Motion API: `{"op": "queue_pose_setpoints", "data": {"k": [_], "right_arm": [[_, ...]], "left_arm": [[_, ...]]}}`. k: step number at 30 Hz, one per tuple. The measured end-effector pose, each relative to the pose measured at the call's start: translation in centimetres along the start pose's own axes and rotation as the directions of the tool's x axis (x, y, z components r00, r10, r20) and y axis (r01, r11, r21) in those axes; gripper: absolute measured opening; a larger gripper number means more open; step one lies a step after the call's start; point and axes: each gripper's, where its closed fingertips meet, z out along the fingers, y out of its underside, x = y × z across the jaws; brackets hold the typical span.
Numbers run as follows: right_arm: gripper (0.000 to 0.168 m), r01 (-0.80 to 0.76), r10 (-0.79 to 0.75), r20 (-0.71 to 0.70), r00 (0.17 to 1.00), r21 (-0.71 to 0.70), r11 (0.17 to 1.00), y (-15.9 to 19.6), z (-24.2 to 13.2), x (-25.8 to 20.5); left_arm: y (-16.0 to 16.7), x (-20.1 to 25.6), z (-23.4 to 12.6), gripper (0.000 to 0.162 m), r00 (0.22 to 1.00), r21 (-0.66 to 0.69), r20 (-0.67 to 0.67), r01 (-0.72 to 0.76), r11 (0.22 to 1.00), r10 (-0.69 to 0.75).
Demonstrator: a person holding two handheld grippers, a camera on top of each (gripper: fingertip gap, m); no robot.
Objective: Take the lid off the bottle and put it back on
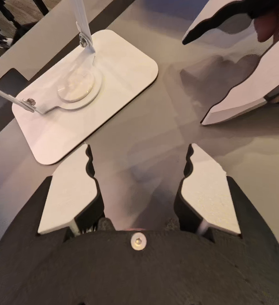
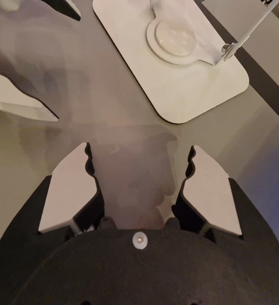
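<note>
No bottle and no lid show in either view. My left gripper (image 1: 139,145) is open and empty, hovering over the grey table (image 1: 152,115). My right gripper (image 2: 140,144) is open and empty over the same table (image 2: 102,82). Each gripper shows in the other's view: the right gripper (image 1: 192,82) at the upper right, the left gripper (image 2: 68,69) at the upper left, both with jaws wide apart. The two grippers face each other across a bare stretch of table.
A white flat base plate (image 1: 119,74) (image 2: 185,90) lies on the table, carrying a round clear disc (image 1: 77,85) (image 2: 175,40) and thin upright struts (image 1: 84,24) (image 2: 251,29) bolted to it. The table's dark edge (image 2: 267,79) runs just beyond the plate. A person's finger (image 1: 265,31) holds the right gripper.
</note>
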Motion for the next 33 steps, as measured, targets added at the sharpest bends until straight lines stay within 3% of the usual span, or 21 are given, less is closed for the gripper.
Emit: {"op": "queue_pose_setpoints", "data": {"k": [5, 11, 15, 18, 20, 22, 25, 28, 33], "right_arm": [[0.113, -0.03, 0.032, 0.056, 0.998, -0.035, 0.999, 0.2, 0.4, -0.3], [0.11, -0.055, 0.064, 0.134, 0.989, -0.064, 0.996, 0.7, 0.4, -0.9], [0.105, -0.041, 0.048, 0.146, 0.988, -0.053, 0.998, 0.7, 0.2, -1.1], [0.105, -0.047, 0.055, 0.15, 0.987, -0.057, 0.997, 0.7, 0.2, -1.1], [0.105, -0.048, 0.056, 0.154, 0.986, -0.058, 0.997, 0.7, 0.2, -1.2], [0.105, -0.048, 0.057, 0.155, 0.986, -0.059, 0.997, 0.7, 0.2, -1.2], [0.105, -0.048, 0.056, 0.154, 0.987, -0.058, 0.997, 0.7, 0.2, -1.2], [0.105, -0.045, 0.053, 0.15, 0.987, -0.055, 0.997, 0.7, 0.2, -1.2], [0.104, -0.042, 0.05, 0.154, 0.987, -0.053, 0.998, 0.7, 0.1, -1.3]], "left_arm": [[0.6, 0.1, 0.5, 0.106, 1.0, -0.047, -0.019, -0.012, 0.999, 0.011], [-0.2, -0.3, -1.0, 0.105, 1.0, 0.016, -0.008, -0.021, 1.0, 0.021], [-4.0, -4.9, -9.1, 0.089, 0.988, 0.193, 0.153, -0.043, 0.98, 0.013], [-4.2, -11.2, -16.0, 0.091, 0.949, 0.224, 0.298, 0.037, 0.974, -0.104], [-2.6, -16.0, -18.6, 0.103, 0.906, 0.171, 0.376, 0.139, 0.975, -0.195], [-0.4, -20.2, -18.8, 0.113, 0.875, 0.099, 0.393, 0.267, 0.959, -0.284], [3.8, -24.7, -15.8, 0.125, 0.829, -0.074, 0.357, 0.485, 0.871, -0.431], [7.8, -26.8, -11.9, 0.131, 0.793, -0.283, 0.345, 0.597, 0.75, -0.502], [11.0, -28.5, -9.4, 0.127, 0.777, -0.491, 0.387, 0.63, 0.602, -0.497]]}}
